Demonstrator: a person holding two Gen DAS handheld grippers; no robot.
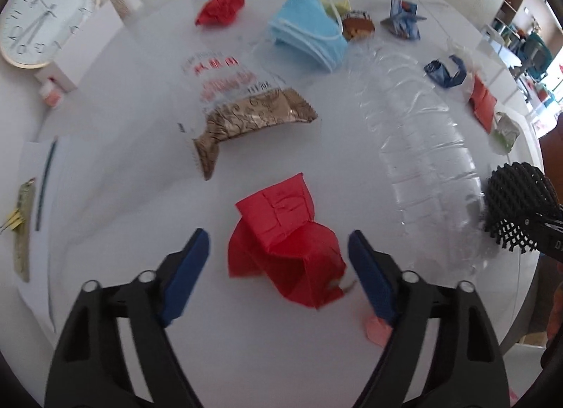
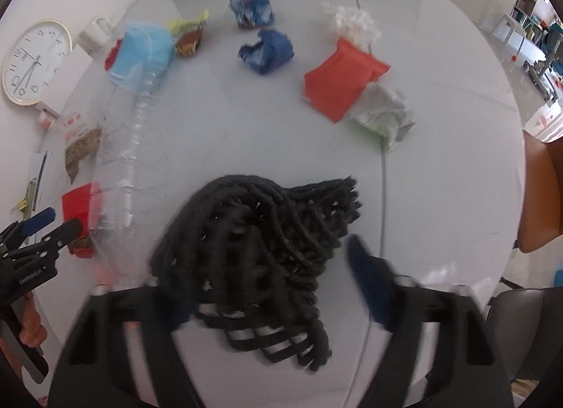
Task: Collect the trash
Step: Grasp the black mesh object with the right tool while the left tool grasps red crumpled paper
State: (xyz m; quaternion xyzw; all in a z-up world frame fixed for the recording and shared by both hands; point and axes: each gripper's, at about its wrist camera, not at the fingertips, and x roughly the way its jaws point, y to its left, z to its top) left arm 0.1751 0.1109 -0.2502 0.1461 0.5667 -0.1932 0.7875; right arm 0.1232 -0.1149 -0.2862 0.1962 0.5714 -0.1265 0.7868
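White table [image 1: 123, 161]: clear bottle [image 1: 422, 126] beside red paper [image 1: 281, 242].

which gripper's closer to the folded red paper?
Left. The left gripper straddles the folded red paper, jaws open. The right gripper sits off to its right, around black netting.

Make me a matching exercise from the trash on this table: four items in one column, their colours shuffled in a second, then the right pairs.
Items
1. folded paper between the left gripper's open fingers
2. face mask
3. snack wrapper
4. foam net at the right gripper

Colours
A. light blue
B. black
C. red
D. brown and gold

Pairs: 1-C, 2-A, 3-D, 4-B
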